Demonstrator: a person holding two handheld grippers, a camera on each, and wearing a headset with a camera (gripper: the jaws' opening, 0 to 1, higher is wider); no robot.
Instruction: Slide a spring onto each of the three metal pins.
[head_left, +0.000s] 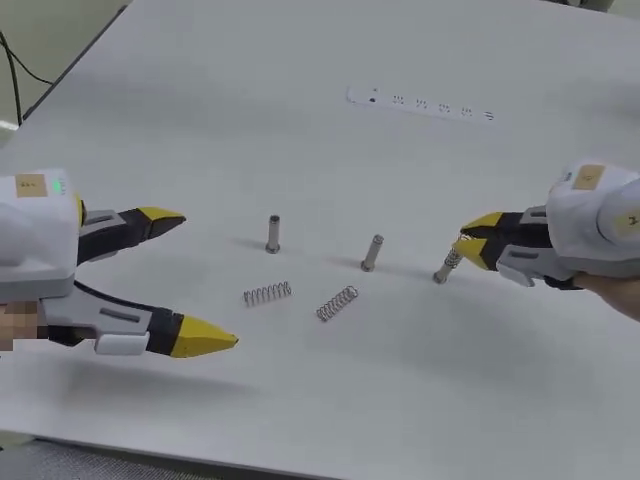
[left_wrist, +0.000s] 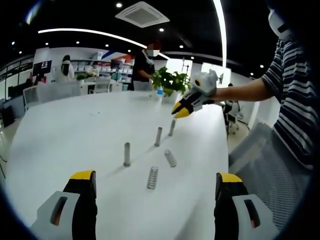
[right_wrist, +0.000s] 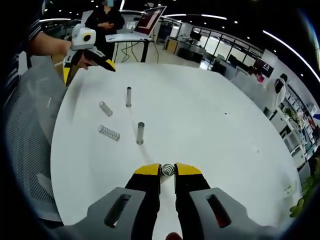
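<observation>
Step in hand: the first spring, at the right-hand pin. The right gripper (head_left: 468, 243) has its jaws nearly closed, pinching a spring (right_wrist: 167, 171) at the right-hand pin (head_left: 441, 275). The spring looks to be over the pin's top and the pin leans a little; how deep it sits I cannot tell. The left gripper (head_left: 190, 280) hovers over the white table (head_left: 300, 100) with jaws spread wide, holding nothing. The middle pin (head_left: 372, 252) and left pin (head_left: 273, 233) stand bare. In front of them two springs lie flat: the left loose spring (head_left: 267, 293) near the left pin, the right loose spring (head_left: 337, 303) just before the middle pin. So one of three is under way, two untouched. Next move, as I judge it — press this spring fully down and release without tipping the pin. Then pinch a loose spring near one end and line its bore up with a bare pin's top — small target, easy to miss.
</observation>
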